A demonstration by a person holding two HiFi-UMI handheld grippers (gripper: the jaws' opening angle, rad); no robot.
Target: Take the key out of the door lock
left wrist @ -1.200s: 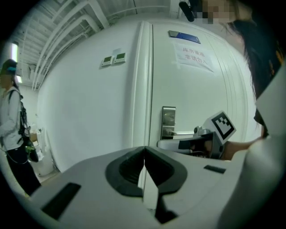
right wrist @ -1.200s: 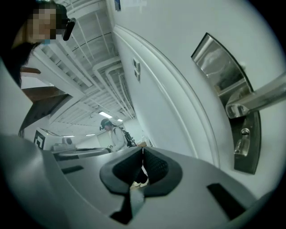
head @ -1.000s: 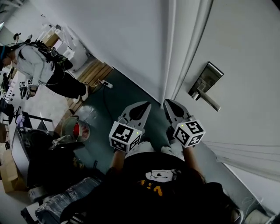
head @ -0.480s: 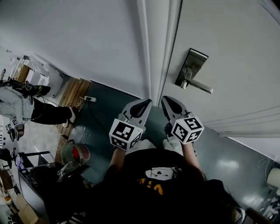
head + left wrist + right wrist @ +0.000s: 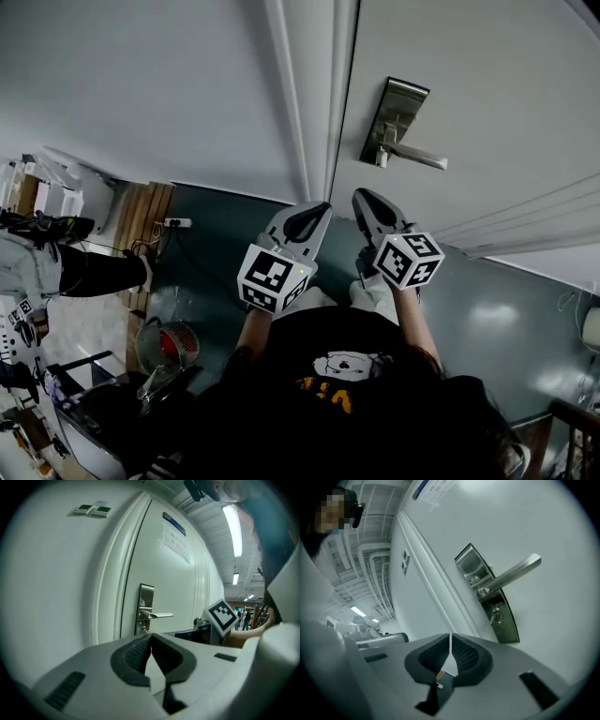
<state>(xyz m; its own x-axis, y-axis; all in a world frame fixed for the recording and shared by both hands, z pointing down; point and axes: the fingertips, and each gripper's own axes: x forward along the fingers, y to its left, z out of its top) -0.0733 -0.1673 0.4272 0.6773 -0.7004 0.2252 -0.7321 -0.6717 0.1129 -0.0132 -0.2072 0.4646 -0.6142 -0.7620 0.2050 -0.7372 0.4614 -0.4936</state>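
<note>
The key (image 5: 494, 616) sat in the lock of the white door (image 5: 497, 84), in the lower part of the metal lock plate (image 5: 465, 565), just below the lever handle (image 5: 513, 573). In the head view it showed only as a small nub (image 5: 381, 160) under the lever handle (image 5: 417, 157); in the left gripper view it was a faint shape (image 5: 142, 628) at the foot of the lock plate (image 5: 146, 597).

The left hand-held gripper (image 5: 319, 210) was held low in front of the door frame (image 5: 314, 94), its jaws pressed together with nothing between them, as the left gripper view showed (image 5: 151, 635). The right hand-held gripper (image 5: 362, 197) was just beside it, below the lock plate (image 5: 398, 103) and apart from it. Its jaws were likewise closed and empty (image 5: 450, 637), pointing toward the door under the key without touching it.

Both grippers were held near the body of a person in a black printed shirt (image 5: 342, 375), standing on a dark green floor (image 5: 497, 309). Off to the left were a red bucket (image 5: 172, 342), a power strip (image 5: 175, 222) by the wall and another person (image 5: 42, 272) farther away.
</note>
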